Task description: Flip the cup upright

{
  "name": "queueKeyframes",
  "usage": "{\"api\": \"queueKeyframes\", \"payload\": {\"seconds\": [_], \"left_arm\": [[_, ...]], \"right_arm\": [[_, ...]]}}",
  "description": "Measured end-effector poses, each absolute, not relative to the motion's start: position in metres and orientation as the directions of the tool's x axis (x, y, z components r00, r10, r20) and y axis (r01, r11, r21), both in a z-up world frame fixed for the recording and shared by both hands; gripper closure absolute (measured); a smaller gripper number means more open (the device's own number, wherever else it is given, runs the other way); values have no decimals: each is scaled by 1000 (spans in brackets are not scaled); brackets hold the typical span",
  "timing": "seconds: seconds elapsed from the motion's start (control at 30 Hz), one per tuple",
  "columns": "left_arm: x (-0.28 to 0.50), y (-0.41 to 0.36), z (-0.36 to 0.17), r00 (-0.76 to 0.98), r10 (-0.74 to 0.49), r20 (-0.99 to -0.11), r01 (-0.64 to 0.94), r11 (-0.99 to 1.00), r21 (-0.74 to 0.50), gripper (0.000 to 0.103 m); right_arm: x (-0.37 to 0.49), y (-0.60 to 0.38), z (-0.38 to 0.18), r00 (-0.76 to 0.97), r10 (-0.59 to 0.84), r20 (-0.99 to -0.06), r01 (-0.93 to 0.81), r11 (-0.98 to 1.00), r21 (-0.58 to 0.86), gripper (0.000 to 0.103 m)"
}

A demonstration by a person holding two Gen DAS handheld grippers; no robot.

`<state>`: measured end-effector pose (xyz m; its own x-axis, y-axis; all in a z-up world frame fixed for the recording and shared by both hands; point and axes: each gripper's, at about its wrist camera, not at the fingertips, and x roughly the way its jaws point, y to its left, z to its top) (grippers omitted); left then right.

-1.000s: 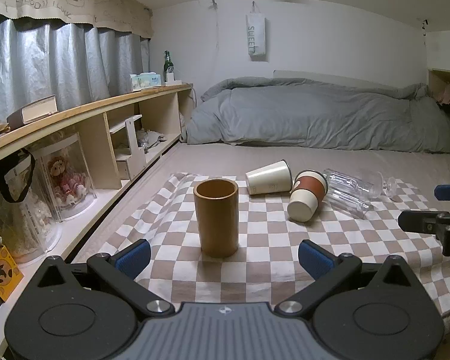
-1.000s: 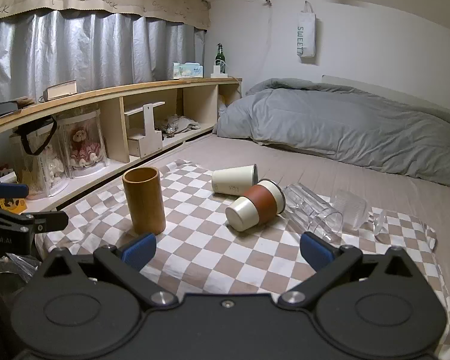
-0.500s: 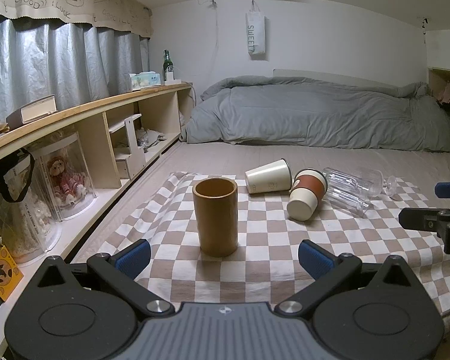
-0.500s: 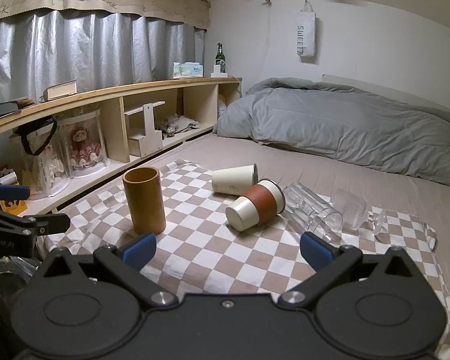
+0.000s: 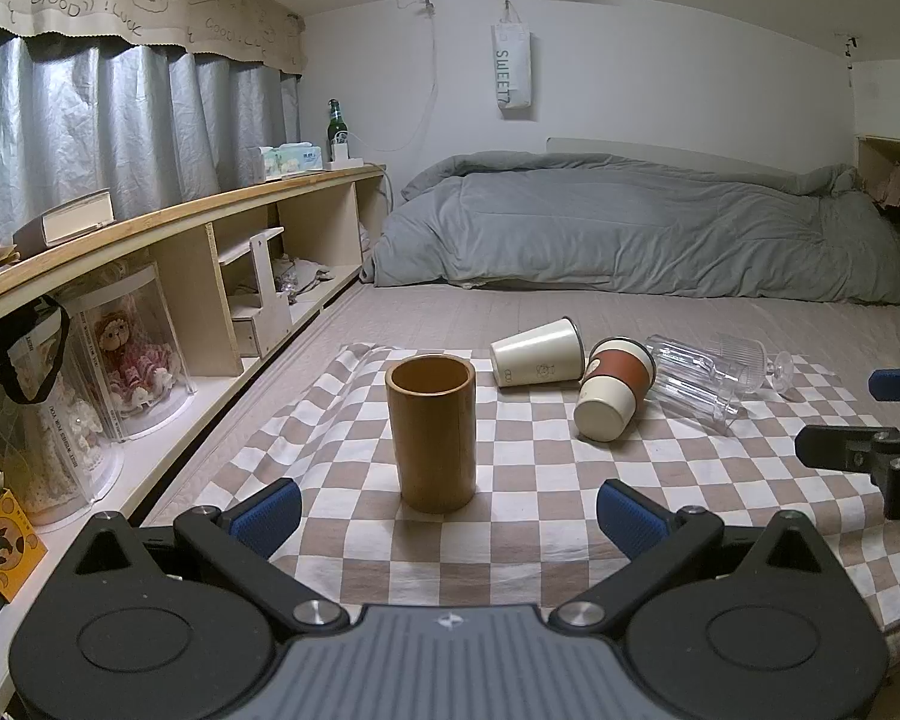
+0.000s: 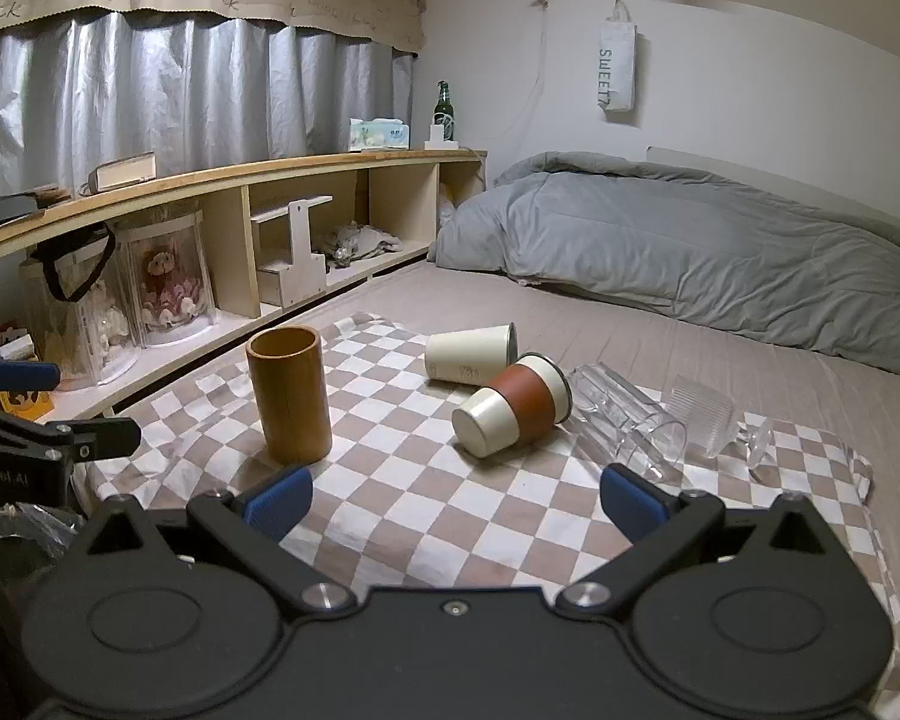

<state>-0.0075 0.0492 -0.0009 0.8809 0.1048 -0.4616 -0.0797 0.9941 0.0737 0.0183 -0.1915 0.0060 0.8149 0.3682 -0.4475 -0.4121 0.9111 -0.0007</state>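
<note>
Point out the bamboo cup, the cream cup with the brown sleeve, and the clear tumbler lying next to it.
bamboo cup (image 5: 431, 432), left wrist view, middle of its upright side wall.
sleeved cup (image 6: 525, 403), right wrist view, on the brown sleeve.
clear tumbler (image 6: 627, 417), right wrist view, middle of its side.

bedroom in a home | grey duvet (image 5: 630, 228) on the bed | curtained window (image 6: 150, 96) | wooden shelf (image 6: 228, 174) with boxed dolls
</note>
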Motion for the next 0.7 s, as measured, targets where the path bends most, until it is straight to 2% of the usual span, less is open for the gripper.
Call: {"api": "queueKeyframes", "payload": {"seconds": [0.7], "left_arm": [[-7,49,-1,881,104,-462,-79,994,74,0]], "right_arm": [[18,-192,3,810,371,-454,-419,908,-6,0]]}}
